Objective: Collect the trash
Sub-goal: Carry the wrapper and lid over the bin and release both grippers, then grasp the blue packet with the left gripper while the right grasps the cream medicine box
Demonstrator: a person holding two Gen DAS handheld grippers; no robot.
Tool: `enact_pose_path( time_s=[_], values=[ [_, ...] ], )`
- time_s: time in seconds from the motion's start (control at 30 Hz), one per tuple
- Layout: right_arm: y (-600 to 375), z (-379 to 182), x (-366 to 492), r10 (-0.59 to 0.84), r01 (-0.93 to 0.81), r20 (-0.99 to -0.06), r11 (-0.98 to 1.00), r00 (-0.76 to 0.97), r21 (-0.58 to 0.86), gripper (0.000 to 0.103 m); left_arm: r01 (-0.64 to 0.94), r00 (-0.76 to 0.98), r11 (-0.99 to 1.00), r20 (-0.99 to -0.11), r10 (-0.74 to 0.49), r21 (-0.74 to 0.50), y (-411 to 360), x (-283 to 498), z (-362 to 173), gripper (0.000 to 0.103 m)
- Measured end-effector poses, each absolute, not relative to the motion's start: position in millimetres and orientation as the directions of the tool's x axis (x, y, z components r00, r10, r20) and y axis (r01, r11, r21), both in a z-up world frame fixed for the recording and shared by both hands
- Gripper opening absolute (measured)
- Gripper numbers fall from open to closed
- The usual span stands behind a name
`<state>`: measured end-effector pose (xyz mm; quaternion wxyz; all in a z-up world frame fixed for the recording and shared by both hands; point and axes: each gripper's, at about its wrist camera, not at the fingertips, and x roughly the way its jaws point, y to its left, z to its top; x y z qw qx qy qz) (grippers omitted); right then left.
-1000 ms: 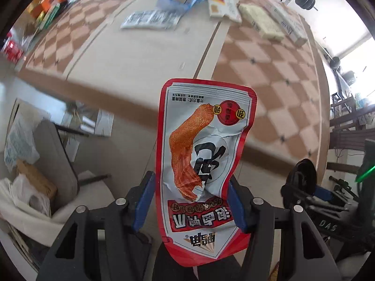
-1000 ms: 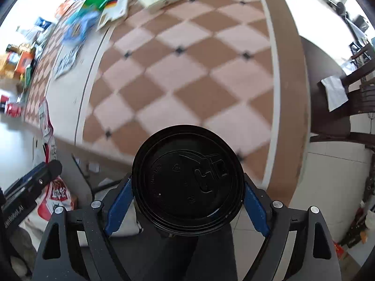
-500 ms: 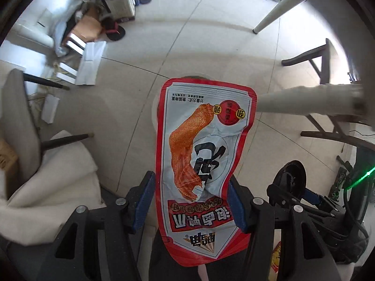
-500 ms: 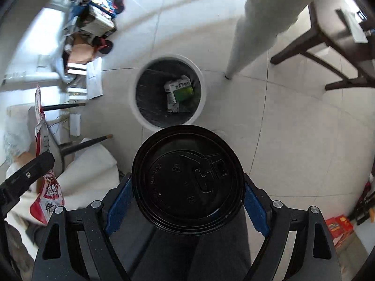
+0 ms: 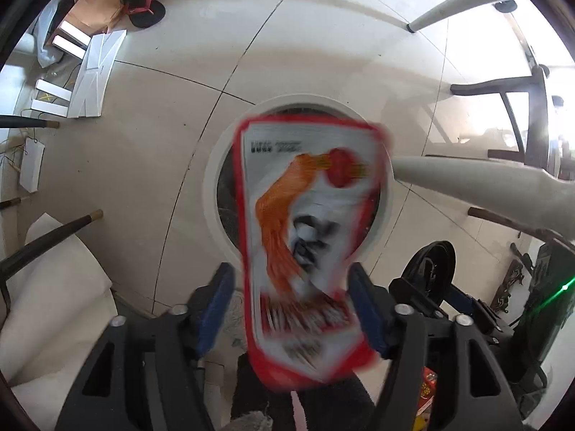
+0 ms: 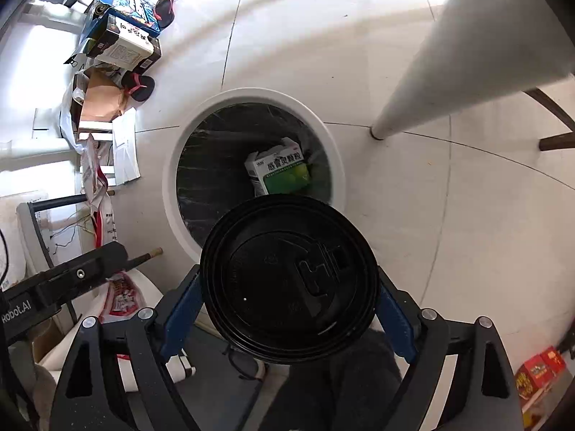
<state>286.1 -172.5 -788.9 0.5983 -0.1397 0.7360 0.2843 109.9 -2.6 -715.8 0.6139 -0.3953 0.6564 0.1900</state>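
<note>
The dropping step is in hand: the left gripper (image 5: pixel 293 309) is opening, its red-and-white foil snack wrapper (image 5: pixel 311 237) (blurred, apparently slipping free) above the round white-rimmed, black-lined bin (image 6: pixel 172 165). The right gripper (image 6: pixel 287 309), also opening, has the round black plastic cup lid (image 6: pixel 287 276) between its pads. Next, both must fall inside the rim.

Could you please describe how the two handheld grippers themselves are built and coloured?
Both the left gripper and right gripper have matte black angular frames with cut-out windows, silver screw heads and blue finger pads. White "Robot.AI" lettering marks the left one's side.

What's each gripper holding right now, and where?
Both jaws are opening. Left gripper: snack wrapper slipping free. Right gripper: black lid between the pads, grip point hidden.
</note>
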Motion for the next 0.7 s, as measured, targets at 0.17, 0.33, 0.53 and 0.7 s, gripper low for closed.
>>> enact_pose_path(
  time_s=[0.17, 0.33, 0.53, 0.7],
  values=[
    [-167.7, -805.4, 291.8, 0.146, -0.534, -0.955, 0.802, -0.257, 0.266, 0.103, -0.767, 0.055, 0.610, -0.968, -0.245, -0.199, 0.7, 102.3, -704.0, 0.098],
    [-166.2, -796.3, 292.5, 0.125, -0.548, -0.967, 0.804, -0.221, 0.230, 0.103, -0.767, 0.025, 0.631, -0.988, -0.153, -0.117, -5.8, 92.4, -688.1, 0.098],
    [-168.2, -755.5, 287.4, 0.064, -0.608, -0.988, 0.782, -0.143, 0.139, 0.103, -0.742, -0.038, 0.670, -0.999, -0.027, 0.011, -21.4, 73.3, -656.2, 0.098],
    [-176.7, -710.2, 277.8, 0.047, -0.650, -0.994, 0.754, -0.095, 0.098, 0.103, -0.750, -0.038, 0.661, -0.999, -0.016, 0.018, -33.1, 53.2, -618.8, 0.098]
  ],
)
